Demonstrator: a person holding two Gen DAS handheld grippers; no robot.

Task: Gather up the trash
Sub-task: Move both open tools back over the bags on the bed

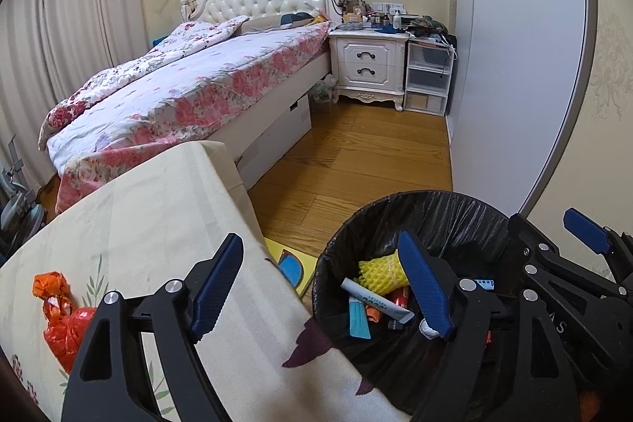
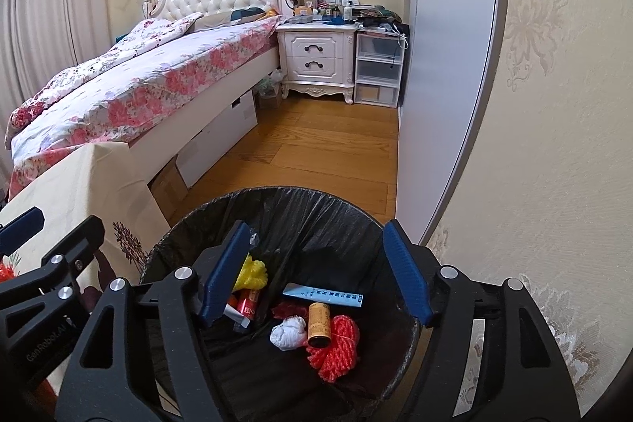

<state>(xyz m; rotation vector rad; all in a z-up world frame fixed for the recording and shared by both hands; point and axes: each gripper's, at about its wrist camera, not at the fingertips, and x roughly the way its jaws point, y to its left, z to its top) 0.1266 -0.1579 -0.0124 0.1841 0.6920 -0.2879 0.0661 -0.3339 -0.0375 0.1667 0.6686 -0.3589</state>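
bedroom floor: bin [image 2: 277, 200] (wall beside) under both empty, wide-open claws [image 1: 328, 287] [image 2: 316, 275].

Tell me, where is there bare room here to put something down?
The cloth-covered table is mostly bare beyond the orange bag at its near left. The wood floor lies open between bed, nightstand and wardrobe. Crowded: the nightstand top and the bin, where both open claws sit.

Black bin liner [image 2: 316, 224] — floral pink bedspread [image 1: 190, 86] (orange bag [image 1: 63, 319]).
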